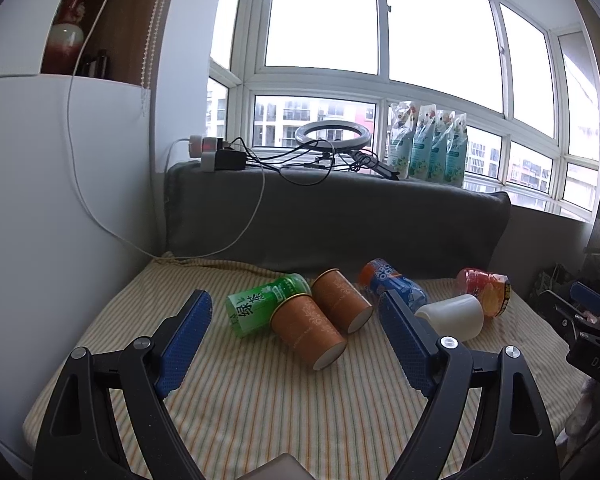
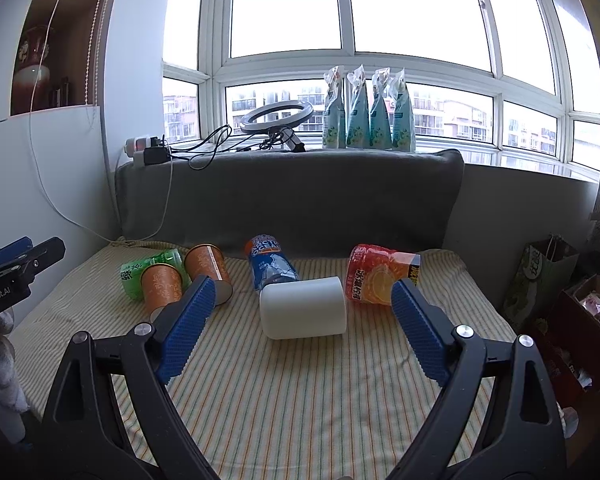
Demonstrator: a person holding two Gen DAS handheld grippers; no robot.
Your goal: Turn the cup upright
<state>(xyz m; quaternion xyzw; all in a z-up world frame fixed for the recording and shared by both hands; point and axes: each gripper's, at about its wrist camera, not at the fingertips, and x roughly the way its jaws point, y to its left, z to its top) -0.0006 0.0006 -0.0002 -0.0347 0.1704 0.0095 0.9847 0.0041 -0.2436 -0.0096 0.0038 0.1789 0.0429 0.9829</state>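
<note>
Both the left tongs [image 1: 296,336] and right tongs [image 2: 302,320] gape wide, empty; the sideways white cup [image 2: 303,307] may roll into the near bottles if nudged.

Black-framed tool [image 1: 294,312] — blue ribbed pads [image 1: 188,338], silver screws.

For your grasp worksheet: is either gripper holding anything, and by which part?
Nothing is held. Left gripper and right gripper both have open jaws; the white cup lies untouched on its side.
</note>
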